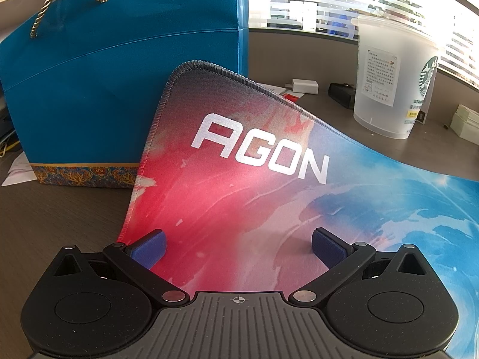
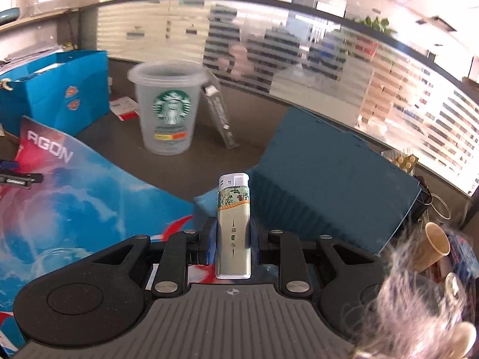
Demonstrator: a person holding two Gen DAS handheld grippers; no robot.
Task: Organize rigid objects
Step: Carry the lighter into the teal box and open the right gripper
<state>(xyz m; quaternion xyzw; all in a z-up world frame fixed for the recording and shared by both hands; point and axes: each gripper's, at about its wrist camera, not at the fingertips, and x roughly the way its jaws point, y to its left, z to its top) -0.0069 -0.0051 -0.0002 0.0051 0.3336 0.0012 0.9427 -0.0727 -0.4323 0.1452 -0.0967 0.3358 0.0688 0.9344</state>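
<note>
Upright between pinching jaws, a lighter [image 2: 233, 224] sits in the right gripper [image 2: 233, 240], its white cap pointing to 12 o'clock, above the near edge of the AGON mouse pad [image 2: 89, 197]. Only the right wrist view shows this lighter; it also shows a dark blue box [image 2: 335, 191] at 2 o'clock, just beyond the lighter, a frosted Starbucks cup [image 2: 167, 107] at 11 o'clock with a clear ruler-like strip [image 2: 221, 116] leaning beside it, and a paper cup [image 2: 434, 245] amid clutter at 4 o'clock. The left gripper's tip [image 2: 18, 178] pokes in at 9 o'clock over the pad.

From the left wrist view, the left gripper [image 1: 238, 249] hangs with jaws spread wide and nothing between them, over the pad's red end [image 1: 227, 197]. That view alone shows the pad's stitched corner propped against a blue gift bag [image 1: 98, 89] with a rope handle [image 1: 60, 3] at 10 o'clock. The same cup [image 1: 392, 77] stands at 2 o'clock on the brown desk [image 1: 60, 215], its printed label facing this camera, a white charger [image 1: 304, 86] beyond.
</note>
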